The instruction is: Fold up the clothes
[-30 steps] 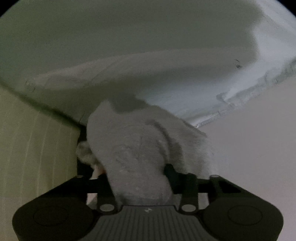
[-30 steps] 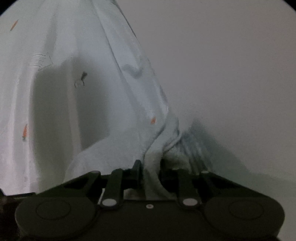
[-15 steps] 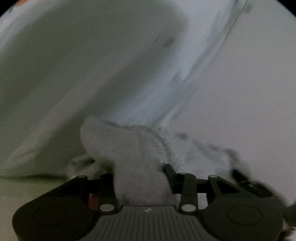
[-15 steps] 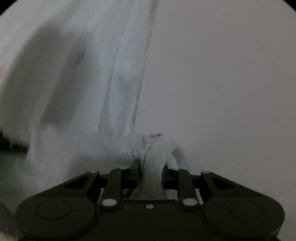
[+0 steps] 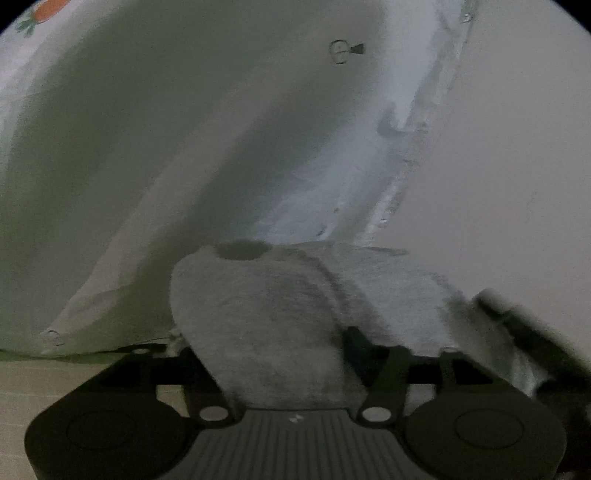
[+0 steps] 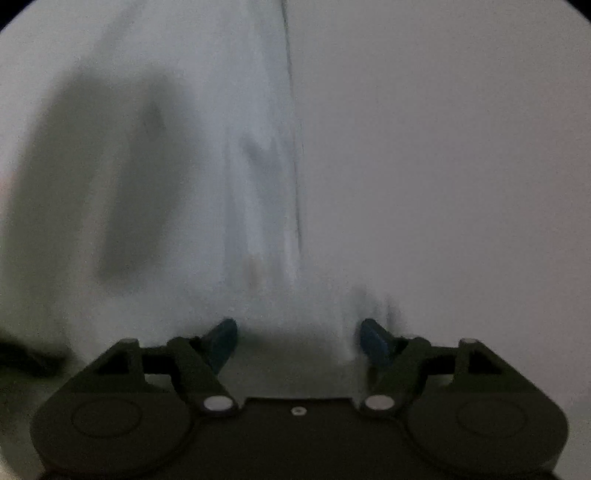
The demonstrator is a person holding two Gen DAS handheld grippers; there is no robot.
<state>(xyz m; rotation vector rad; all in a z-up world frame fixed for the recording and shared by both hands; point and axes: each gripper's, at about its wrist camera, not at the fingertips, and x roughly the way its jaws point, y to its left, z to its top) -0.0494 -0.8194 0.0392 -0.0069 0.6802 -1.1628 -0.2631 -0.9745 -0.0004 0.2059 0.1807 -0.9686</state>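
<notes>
2 claws: you hold 1 in each hand, and each has just been opening its jaws.
Left claw: its jaws stand partly apart, with a thick wad of grey fleecy cloth filling the gap between them; you cannot tell whether the pads press on it.
Grey fleecy cloth: it bulges up out of your left claw, rolled so that a dark round opening shows at its top, and a flatter part spreads to the right over the finger on that side.
Right claw: its jaws stand wide apart and its 2 blue pads are bare; pale cloth lies ahead of and between them, but neither pad presses on it.
White garment: in your left view it rises behind the grey cloth and fills the upper left, much of it in shadow, with a seamed edge running down its right side.
Garment details: 1 orange carrot print at the top left corner and 1 snap stud near the top.
Right view of the garment: a blurred pale sheet on the left half, with a dark shadow across it.
Desk: plain white, to the right of the garment in both views.
Lower left corner: a beige lined surface shows beneath the garment's hem.
</notes>
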